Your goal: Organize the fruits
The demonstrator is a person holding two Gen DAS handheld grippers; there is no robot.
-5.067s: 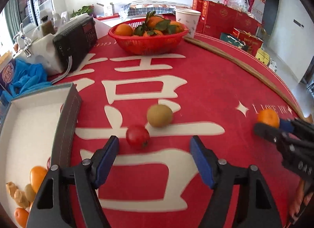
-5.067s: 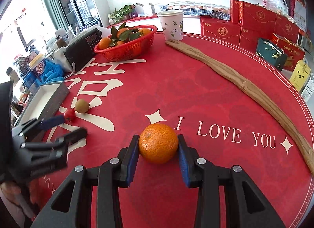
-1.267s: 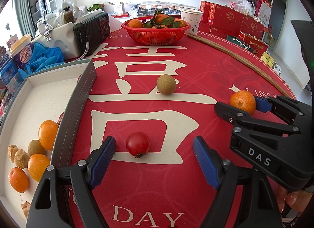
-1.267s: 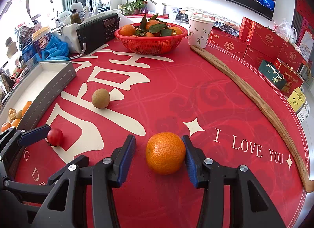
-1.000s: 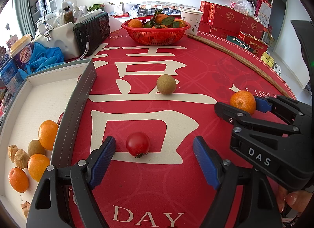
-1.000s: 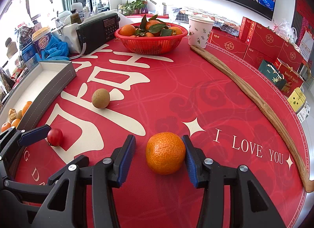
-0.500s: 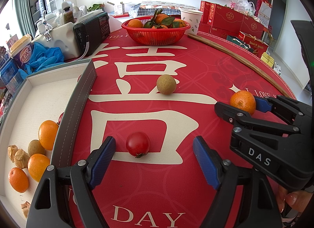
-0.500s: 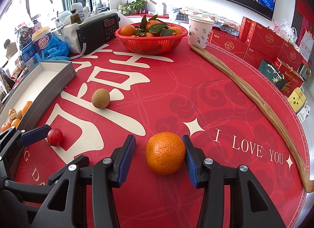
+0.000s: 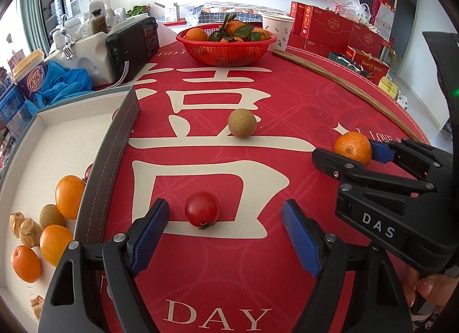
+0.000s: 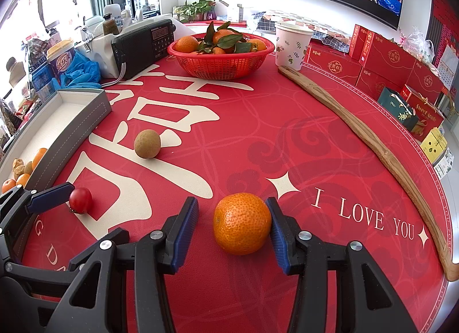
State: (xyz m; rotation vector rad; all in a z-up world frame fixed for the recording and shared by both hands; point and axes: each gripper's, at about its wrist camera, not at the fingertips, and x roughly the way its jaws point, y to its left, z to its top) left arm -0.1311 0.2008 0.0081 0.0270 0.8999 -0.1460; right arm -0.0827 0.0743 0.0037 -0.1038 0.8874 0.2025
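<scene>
Left wrist view: the left gripper [image 9: 223, 225] hangs over the red tablecloth [image 9: 287, 97] w/ jaws wide apart, a cherry tomato [image 9: 202, 209] lying between them but nearer the left pad; neither pad touches it. Just left, the grey tray [image 9: 112, 143] already holds oranges, small brown fruit and husked ones. A round brown fruit [image 9: 242, 123] sits loose further up the cloth. At right, the right gripper [image 9: 351, 158] brackets a mandarin [image 9: 352, 148]; fingers of a hand [image 9: 430, 290] show at the frame's lower edge.

Risk here, as a judgement: the tomato is small, smooth and off-centre, so a fast close could nudge it sideways or squirt it out and send it rolling; too hard a squeeze could split it. The tray's raised wall stands between fruit and tray floor, so anything carried low may clip it.

Right wrist view: the right gripper [image 10: 232, 224] straddles the mandarin [image 10: 242, 223], which rests on the cloth. The right pad is touching or all but touching the peel; a clear gap remains at the left pad, so not clamped. Closing from one side could push the fruit left before it seats.

Around: a red basket [image 10: 221, 66] of leafy mandarins, a paper cup [image 10: 292, 46], a black radio [image 10: 146, 43], a long wooden stick [image 10: 373, 143] along the cloth's right edge, well apart from both grippers. The left gripper [image 10: 37, 201] and the brown fruit [image 10: 147, 143] lie on the route to the tray [image 10: 71, 120], so the two tools could collide if both head that way at once.
</scene>
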